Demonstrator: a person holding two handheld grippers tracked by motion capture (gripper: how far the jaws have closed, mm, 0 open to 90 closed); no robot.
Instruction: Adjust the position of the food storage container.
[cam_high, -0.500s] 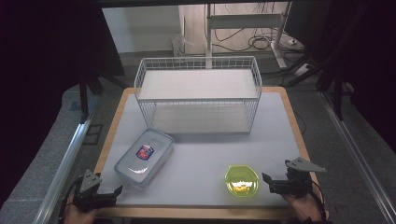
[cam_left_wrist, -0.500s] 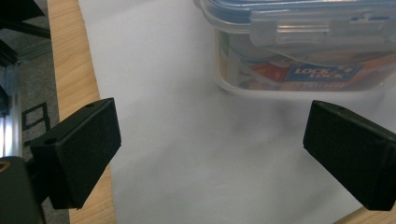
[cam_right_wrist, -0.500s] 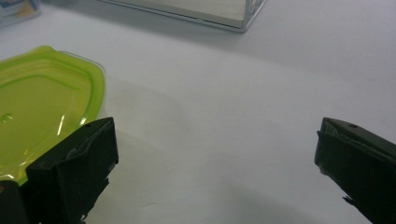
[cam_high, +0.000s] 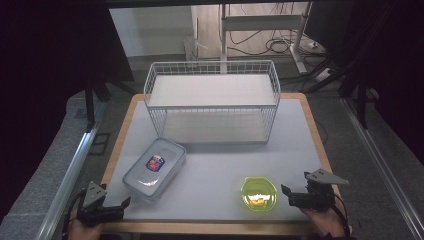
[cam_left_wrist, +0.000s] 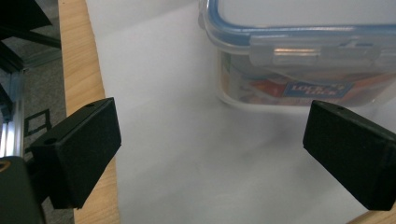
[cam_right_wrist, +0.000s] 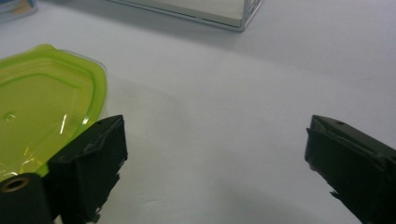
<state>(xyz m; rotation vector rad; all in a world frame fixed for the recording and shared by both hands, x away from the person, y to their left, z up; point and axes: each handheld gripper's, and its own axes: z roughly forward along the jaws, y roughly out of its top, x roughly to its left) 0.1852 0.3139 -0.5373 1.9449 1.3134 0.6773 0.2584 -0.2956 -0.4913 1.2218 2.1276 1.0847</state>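
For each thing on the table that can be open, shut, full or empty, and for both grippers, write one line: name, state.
Clear container: lid on, side latch down, lying flat.
Green container: lid on, lying flat.
Wire basket: upright, nothing inside.
Left gripper: open, holding nothing.
Right gripper: open, holding nothing.

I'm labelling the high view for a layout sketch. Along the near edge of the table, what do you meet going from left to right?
Left hand-held gripper → clear box with blue-rimmed lid → green-lidded container → right hand-held gripper.
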